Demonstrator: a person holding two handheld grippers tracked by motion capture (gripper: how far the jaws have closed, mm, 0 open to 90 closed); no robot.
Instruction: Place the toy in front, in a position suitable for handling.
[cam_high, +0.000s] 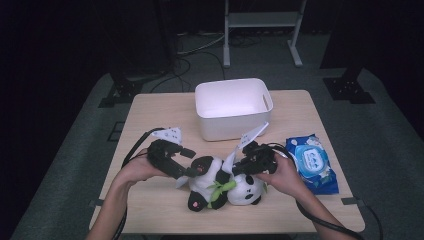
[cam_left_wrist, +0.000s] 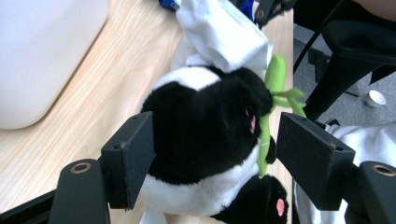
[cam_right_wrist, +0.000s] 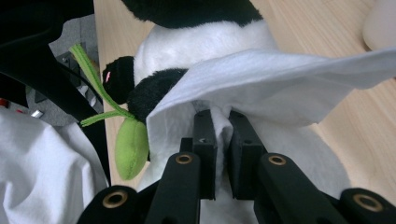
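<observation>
Two other things are set on the table (cam_high: 150, 107) around the work: a white bin (cam_high: 233, 107) just behind it and a blue wipes pack (cam_high: 313, 162) near the right hand. The plush panda (cam_high: 222, 185) is laid near the front edge — long axis across the table, head toward the right (a green leaf at its neck). The left gripper (cam_high: 192, 162) is spread around its black body, one pad clear of the fur; the right gripper (cam_high: 239, 167) is clenched on a white wipe (cam_right_wrist: 280, 84) draped over the panda.

Wooden table (cam_high: 150, 115); on it: white bin (cam_high: 233, 107); plush panda (cam_high: 222, 185); blue wipes pack (cam_high: 314, 162)
</observation>
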